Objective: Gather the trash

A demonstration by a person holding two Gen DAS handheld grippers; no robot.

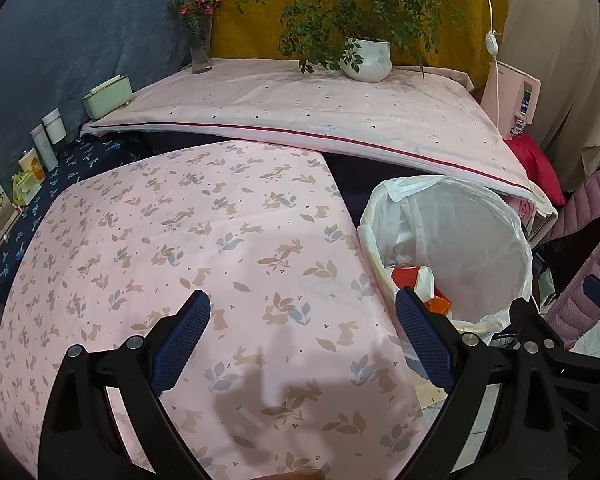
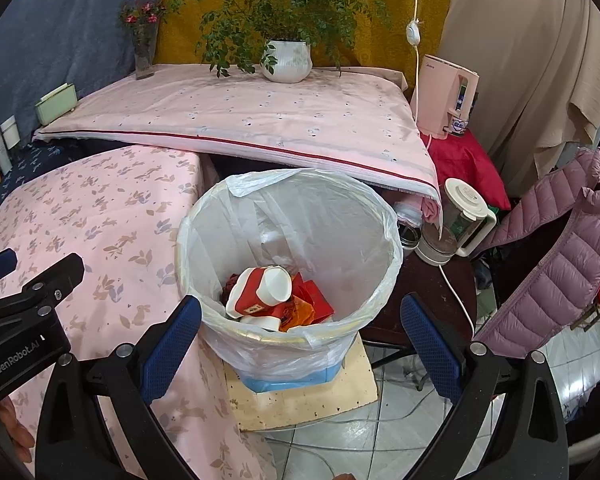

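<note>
- We hold the left gripper [image 1: 302, 340] over the pink rabbit-print cloth [image 1: 180, 240], its jaws spread wide and empty; no trash shows on the cloth beneath it.
- We hold the right gripper [image 2: 300, 344] above the lined trash bin [image 2: 384, 216], jaws likewise apart with nothing between them.
- The collected trash, a red-and-white paper cup [image 2: 260, 286] among red and orange wrappers [image 2: 312, 304], lies at the bin's bottom, directly ahead of and below the right fingers.
- The bin lies to the left gripper's right; we judge the right hand nearer.
</note>
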